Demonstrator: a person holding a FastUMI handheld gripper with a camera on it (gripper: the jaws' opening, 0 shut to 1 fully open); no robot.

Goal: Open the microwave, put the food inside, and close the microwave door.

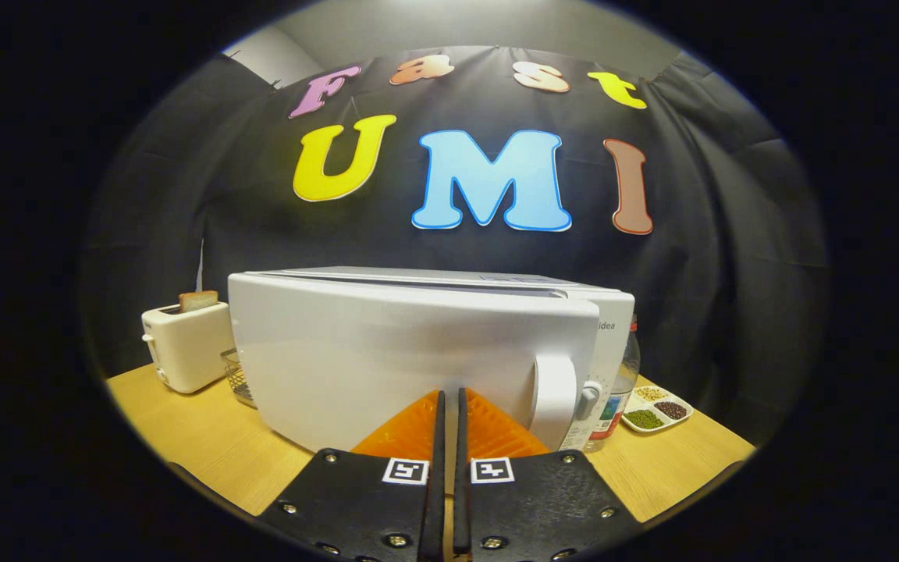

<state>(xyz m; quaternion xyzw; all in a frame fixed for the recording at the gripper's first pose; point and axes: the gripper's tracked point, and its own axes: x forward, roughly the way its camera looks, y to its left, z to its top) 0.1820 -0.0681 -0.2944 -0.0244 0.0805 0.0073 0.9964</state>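
Note:
A white microwave (418,351) stands on the wooden table just ahead of me. Its door (387,359) hangs slightly ajar, with a thin gap along the top between it and the body. The door's white handle (555,398) is upright near its right edge, just right of my fingers. My gripper (449,394) is shut with nothing between its fingers. Its tips are at or right against the lower front of the door; I cannot tell whether they touch.
A white toaster (184,347) with a slice of toast stands left of the microwave, and a wire basket (237,378) sits beside it. A plastic bottle (621,390) and a small divided dish of beans (656,410) are at the right. Bare table (207,437) lies in front.

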